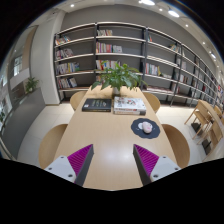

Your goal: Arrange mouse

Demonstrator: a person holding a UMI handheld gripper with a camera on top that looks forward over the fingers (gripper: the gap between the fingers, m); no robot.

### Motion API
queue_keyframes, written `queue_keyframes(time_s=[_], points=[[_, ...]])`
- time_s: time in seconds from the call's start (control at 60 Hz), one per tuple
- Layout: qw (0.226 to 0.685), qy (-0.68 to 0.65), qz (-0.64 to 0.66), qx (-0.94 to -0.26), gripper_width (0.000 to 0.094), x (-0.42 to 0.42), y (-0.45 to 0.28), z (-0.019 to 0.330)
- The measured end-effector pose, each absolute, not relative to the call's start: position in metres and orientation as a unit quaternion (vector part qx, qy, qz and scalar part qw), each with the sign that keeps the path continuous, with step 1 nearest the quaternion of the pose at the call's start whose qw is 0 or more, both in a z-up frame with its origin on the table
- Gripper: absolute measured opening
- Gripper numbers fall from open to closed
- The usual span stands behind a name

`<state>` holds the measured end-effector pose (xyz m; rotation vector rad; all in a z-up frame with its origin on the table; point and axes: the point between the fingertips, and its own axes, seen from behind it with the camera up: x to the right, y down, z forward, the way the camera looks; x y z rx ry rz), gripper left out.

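Pale wooden worktop (pixel 100 135) before far bookshelves (pixel 120 55), potted plant (pixel 121 77) at its far end. Tool (pixel 109 160) released, fingers wide apart, empty. Mouse (pixel 146 126) on dark mat (pixel 144 128), far right of the fingers.

A pale wooden worktop (pixel 100 135) carries a round dark mouse mat (pixel 145 127), lying right of centre. A light-coloured mouse (pixel 146 126) sits on that mat. At the far end stands a leafy potted plant (pixel 121 78), with a dark flat item (pixel 97 104) and a stack of books (pixel 129 103) lying side by side in front of it.
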<state>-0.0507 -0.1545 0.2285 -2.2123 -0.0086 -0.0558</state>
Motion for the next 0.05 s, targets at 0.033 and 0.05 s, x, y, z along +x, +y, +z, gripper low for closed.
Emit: queue_keyframes(time_s=[0.033,0.05], points=[[0.448,-0.003,-0.023,-0.894,0.08,-0.051,-0.1557,0.2288],[0.448,-0.002,-0.023,-0.894,0.0802,-0.0509,-0.1566,0.2289]])
